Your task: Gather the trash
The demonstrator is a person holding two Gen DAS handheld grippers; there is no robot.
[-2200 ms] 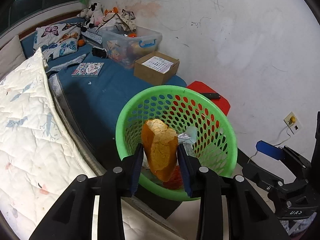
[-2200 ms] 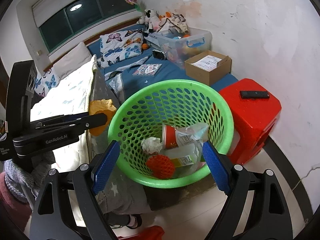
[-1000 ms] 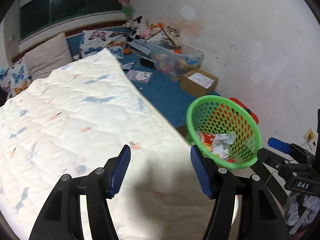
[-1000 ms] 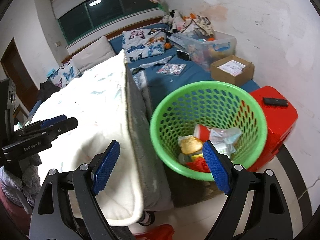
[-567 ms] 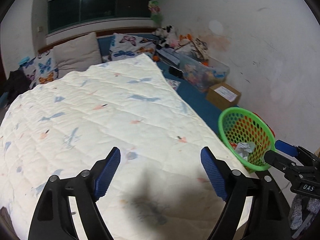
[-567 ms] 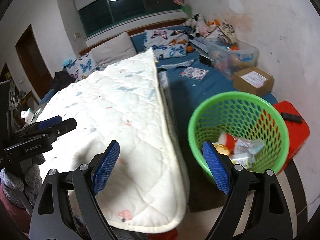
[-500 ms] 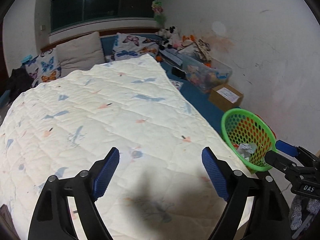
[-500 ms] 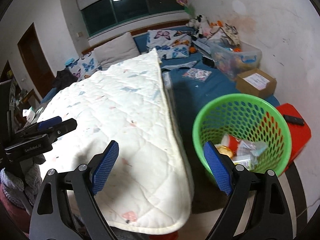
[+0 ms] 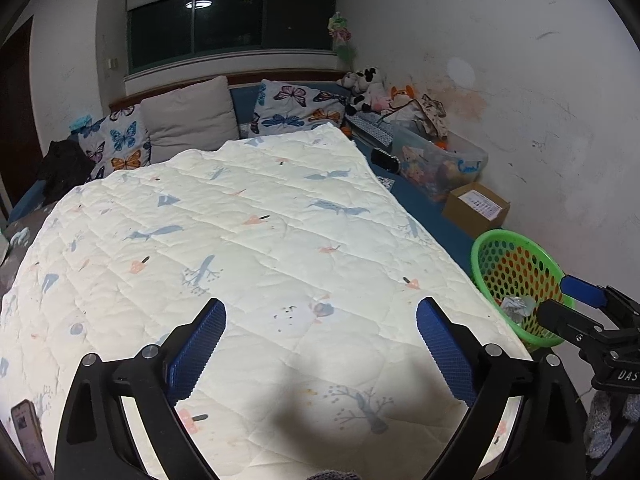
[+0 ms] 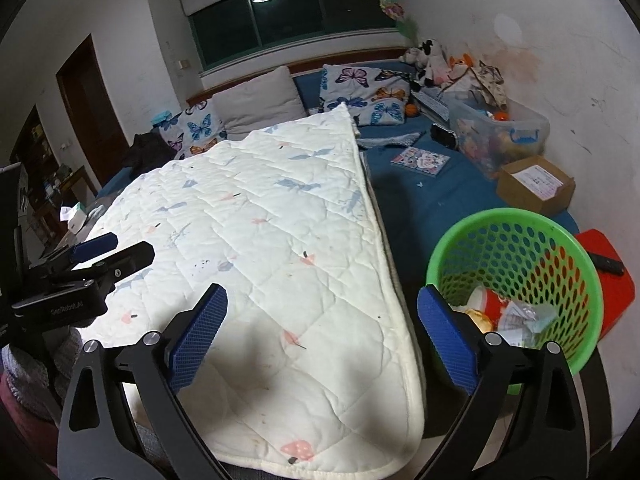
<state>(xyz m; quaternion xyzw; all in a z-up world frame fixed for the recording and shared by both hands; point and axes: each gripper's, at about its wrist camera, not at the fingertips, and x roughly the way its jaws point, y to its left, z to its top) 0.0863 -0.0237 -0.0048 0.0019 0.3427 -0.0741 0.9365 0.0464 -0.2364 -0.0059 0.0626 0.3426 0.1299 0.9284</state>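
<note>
Room: bedroom with white walls, a dark window and a bed [image 9: 424, 208] covered by a white quilt [image 9: 248, 248].
Landmark: green basket [image 10: 516, 240] on the floor, just beside the bed's right edge.
Trash: a red cup [image 10: 490, 302], crumpled wrappers [image 10: 524, 318] and a yellowish piece lie inside the basket.
Left tongs [image 9: 320, 344]: spread wide and holding nothing, above the quilt, well apart to the left of the basket [image 9: 516, 276].
Right tongs [image 10: 322, 334]: spread wide and holding nothing; the right finger is near the basket rim, the left finger is over the quilt [image 10: 260, 240].
Behind basket: cardboard box [image 10: 536, 184] on the bed; red stool [image 10: 616, 296] to the right.
</note>
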